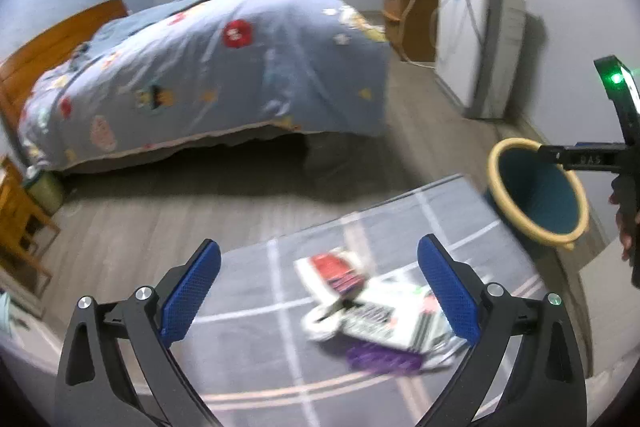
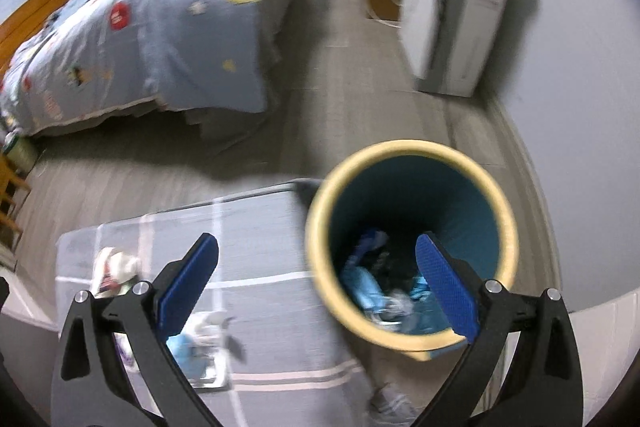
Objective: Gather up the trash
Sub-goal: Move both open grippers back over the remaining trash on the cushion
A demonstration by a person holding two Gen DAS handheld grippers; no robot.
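A: Fingers (image 1: 192,291) on the left gripper (image 1: 318,291) spread wide, empty, above wrappers (image 1: 372,311) on the grey mat (image 1: 248,275).
B: Right gripper (image 2: 316,287) gapes too, straddling the bin (image 2: 412,147) rim beside the mat's edge; trash inside

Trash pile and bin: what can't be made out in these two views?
- Wrapper pile, left wrist: print unreadable from motion blur.
- Bin contents, right wrist: blurred, partly behind a right gripper finger.
- Rug litter, right wrist: blurred, partly behind the other finger.
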